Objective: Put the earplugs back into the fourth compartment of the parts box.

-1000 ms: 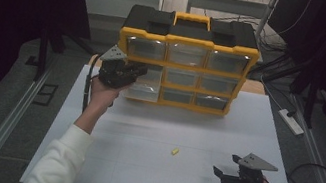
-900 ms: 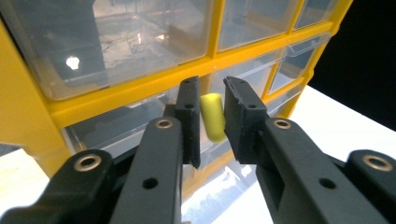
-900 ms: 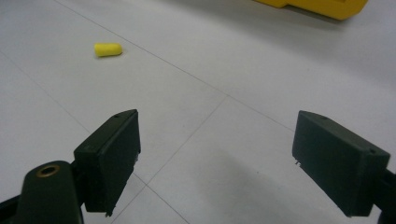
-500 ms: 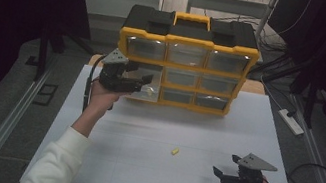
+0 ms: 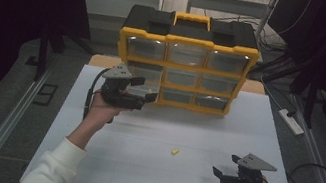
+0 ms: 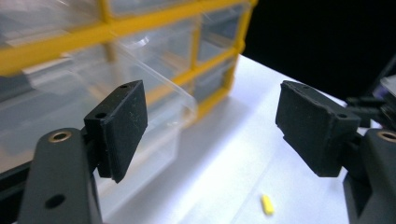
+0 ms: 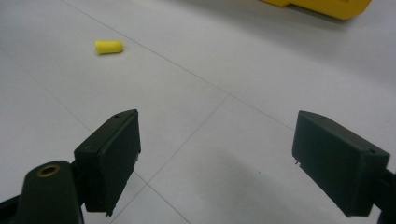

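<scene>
Moved: left gripper [image 5: 142, 97] has drawn back toward 7 o'clock from the organiser's front.
Right gripper [image 5: 218, 175]: 5 o'clock on tabletop [image 5: 157, 171], jaws apart, empty.
Yellow piece [image 5: 174, 151]: centre, lying loose.
Left gripper: jaws apart, beside a protruding clear drawer [image 6: 154, 88].
Organiser [image 5: 187, 60]: 12 o'clock, upright.

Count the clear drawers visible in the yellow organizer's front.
9, in three rows of three on the organizer: top row, middle row, bottom row. The left tongs partly cover the lower-left ones, where one drawer is pulled out.
</scene>
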A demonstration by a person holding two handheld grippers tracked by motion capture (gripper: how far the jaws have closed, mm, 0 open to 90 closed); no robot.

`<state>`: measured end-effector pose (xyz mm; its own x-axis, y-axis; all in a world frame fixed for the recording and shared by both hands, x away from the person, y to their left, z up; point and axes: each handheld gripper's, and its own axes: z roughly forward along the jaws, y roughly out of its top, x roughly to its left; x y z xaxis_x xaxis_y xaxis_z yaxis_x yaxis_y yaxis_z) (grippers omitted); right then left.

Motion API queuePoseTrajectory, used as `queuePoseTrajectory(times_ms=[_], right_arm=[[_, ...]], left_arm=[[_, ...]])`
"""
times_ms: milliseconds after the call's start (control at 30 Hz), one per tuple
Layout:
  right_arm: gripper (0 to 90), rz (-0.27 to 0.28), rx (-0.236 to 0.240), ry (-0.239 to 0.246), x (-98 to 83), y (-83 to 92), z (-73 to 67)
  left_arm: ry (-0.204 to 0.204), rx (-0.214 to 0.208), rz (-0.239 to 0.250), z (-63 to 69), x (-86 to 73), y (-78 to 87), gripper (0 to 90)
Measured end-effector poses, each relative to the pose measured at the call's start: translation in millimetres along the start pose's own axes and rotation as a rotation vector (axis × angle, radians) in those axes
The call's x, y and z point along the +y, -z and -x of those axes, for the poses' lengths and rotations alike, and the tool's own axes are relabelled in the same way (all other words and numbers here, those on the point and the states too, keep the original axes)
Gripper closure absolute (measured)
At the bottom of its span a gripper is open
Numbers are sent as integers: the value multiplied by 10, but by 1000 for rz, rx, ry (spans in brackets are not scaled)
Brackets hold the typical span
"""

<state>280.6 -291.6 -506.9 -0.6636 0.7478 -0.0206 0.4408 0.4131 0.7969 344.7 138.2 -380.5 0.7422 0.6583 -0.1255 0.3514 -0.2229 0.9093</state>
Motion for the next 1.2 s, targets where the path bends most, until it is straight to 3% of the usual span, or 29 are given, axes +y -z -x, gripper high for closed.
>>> queuePoseTrajectory(times_ms=[200,500,1200], right_arm=[[163,0,0,0,-1,1,0],[163,-1,0,0,0,1,-3],[164,1,-2,4,-6,16,-1]], left_arm=[[-28,-48,-28,161,-75,-38,246],[-46,-92,-52,301,-147,-92,246],[-92,-166,-237,535,-411,-580,246]])
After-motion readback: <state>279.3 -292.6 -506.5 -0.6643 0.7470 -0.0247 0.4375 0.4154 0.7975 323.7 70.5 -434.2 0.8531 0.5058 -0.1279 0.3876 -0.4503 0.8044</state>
